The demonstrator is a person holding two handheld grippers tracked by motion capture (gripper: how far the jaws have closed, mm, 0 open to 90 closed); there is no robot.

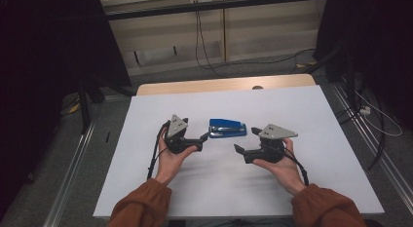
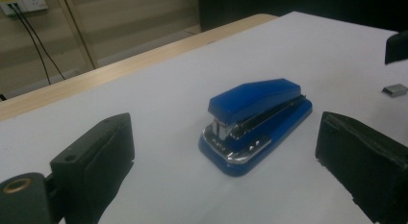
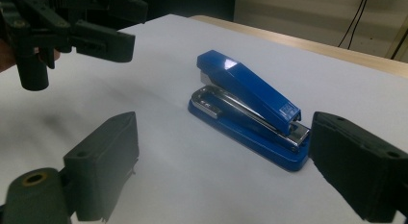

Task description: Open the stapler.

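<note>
A blue stapler (image 1: 227,128) lies flat on the white table top (image 1: 302,105), near its middle. My left gripper (image 1: 202,141) is open just left of the stapler, jaws pointing at its end. My right gripper (image 1: 247,140) is open just right of and nearer than the stapler. In the left gripper view the stapler (image 2: 257,120) lies ahead between the wide-apart jaws of the left gripper (image 2: 224,125), not touched. In the right gripper view the stapler (image 3: 250,104) lies ahead of the right gripper (image 3: 223,120), its hinge end close to the right jaw, and the left gripper (image 3: 72,27) hangs beyond.
A small strip of staples (image 2: 394,90) lies on the table to the right of the stapler. A wooden table edge (image 1: 219,85) runs along the far side. Cables (image 1: 375,120) trail over the floor at the right. Dark stands flank the table.
</note>
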